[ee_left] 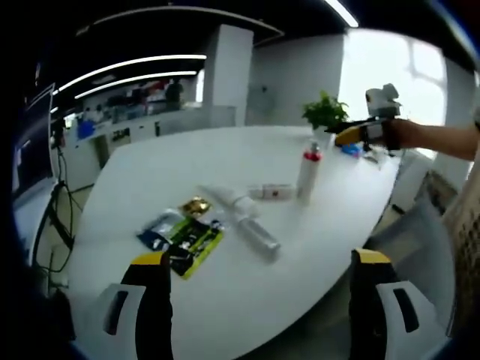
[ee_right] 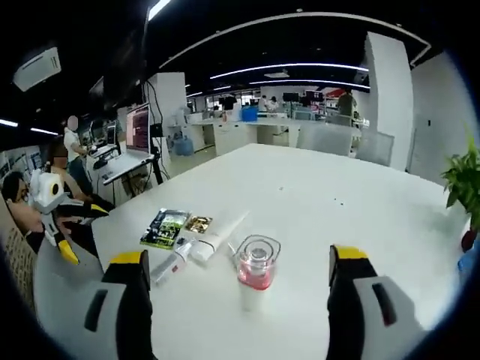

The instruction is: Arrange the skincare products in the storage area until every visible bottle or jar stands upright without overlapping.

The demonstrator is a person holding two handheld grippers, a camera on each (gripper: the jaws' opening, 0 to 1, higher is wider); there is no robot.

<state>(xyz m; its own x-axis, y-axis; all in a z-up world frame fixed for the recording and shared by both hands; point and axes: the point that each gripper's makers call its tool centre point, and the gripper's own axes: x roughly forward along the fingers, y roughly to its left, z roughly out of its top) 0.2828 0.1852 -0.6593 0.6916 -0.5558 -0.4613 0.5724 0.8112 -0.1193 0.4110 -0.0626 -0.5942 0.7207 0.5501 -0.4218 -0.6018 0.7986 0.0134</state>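
A slim white bottle with a pink top [ee_left: 307, 172] [ee_right: 257, 274] stands upright on the white table [ee_left: 150, 165]. Beside it lie a white tube [ee_left: 231, 199] [ee_right: 219, 236], a clear bottle [ee_left: 259, 237] [ee_right: 171, 266] and a small white box [ee_left: 274, 192]. My left gripper [ee_left: 260, 259] [ee_right: 82, 229] hovers open at the table's near edge, short of the lying bottle. My right gripper [ee_right: 238, 256] [ee_left: 352, 135] is open too, held on the far side of the upright bottle and apart from it. Nothing sits in either one.
Flat sachets lie left of the tube: a green-black one [ee_left: 193, 241] [ee_right: 165, 227], a blue one [ee_left: 156, 232] and a gold one [ee_left: 196, 205] [ee_right: 199, 223]. A potted plant [ee_left: 326, 112] [ee_right: 465, 180] and a blue item [ee_left: 350, 149] stand at the table's end. People sit at desks [ee_right: 71, 139].
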